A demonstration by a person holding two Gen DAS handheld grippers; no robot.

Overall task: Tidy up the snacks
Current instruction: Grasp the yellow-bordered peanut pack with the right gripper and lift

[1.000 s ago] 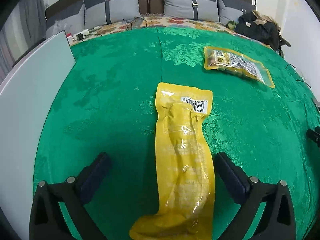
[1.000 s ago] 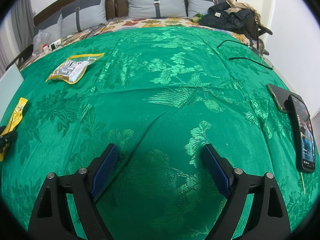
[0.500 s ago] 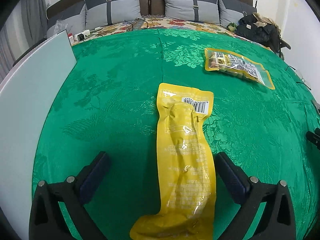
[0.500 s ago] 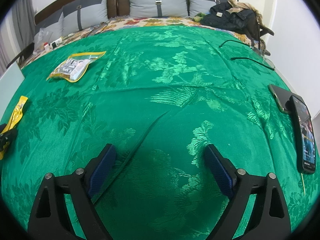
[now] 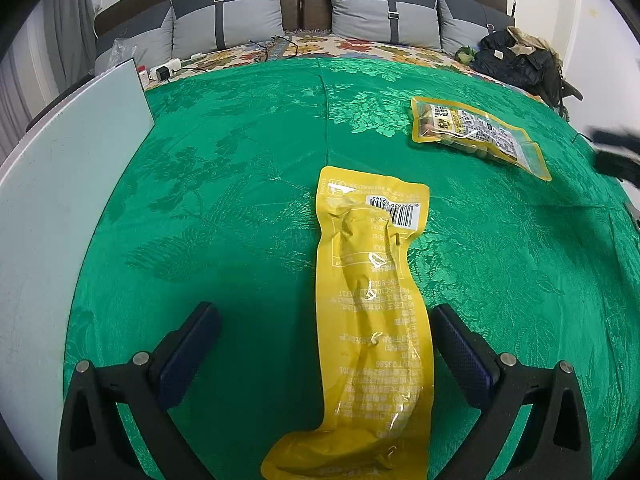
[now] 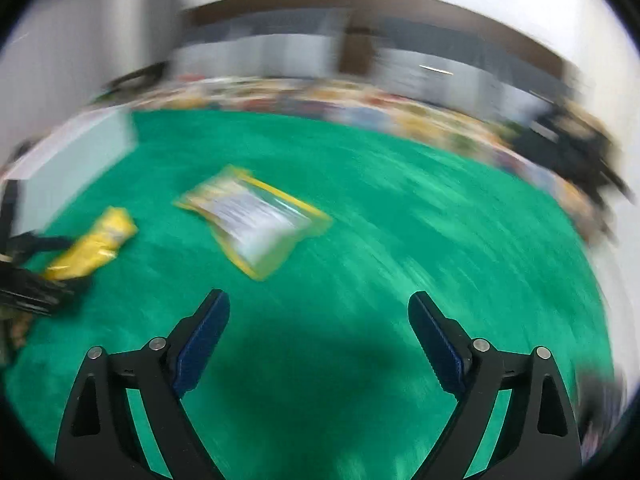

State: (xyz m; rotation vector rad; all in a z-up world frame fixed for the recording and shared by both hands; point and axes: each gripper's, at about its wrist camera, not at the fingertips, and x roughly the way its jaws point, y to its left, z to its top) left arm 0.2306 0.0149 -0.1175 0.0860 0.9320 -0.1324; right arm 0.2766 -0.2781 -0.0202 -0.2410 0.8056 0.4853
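Observation:
A long yellow snack pouch (image 5: 370, 312) lies on the green cloth (image 5: 240, 208), its near half between the fingers of my open left gripper (image 5: 324, 320); the jaws stand apart on either side and touch nothing. A second yellow-edged clear snack bag (image 5: 476, 136) lies farther off to the right. The right wrist view is blurred by motion: my right gripper (image 6: 318, 304) is open and empty above the cloth, with the clear bag (image 6: 252, 218) ahead to the left and the yellow pouch (image 6: 94, 244) far left beside the left gripper.
A pale flat board (image 5: 60, 208) stands along the left edge of the cloth. Grey pillows (image 5: 384, 8) and a floral sheet lie at the back. A dark bag with clothes (image 5: 520, 60) sits at the back right. The right gripper shows blurred at the right edge (image 5: 616, 152).
My right gripper has swung quickly to the left and now faces the two snack bags; its view is smeared. The left gripper has barely moved and stays open around the yellow pouch.

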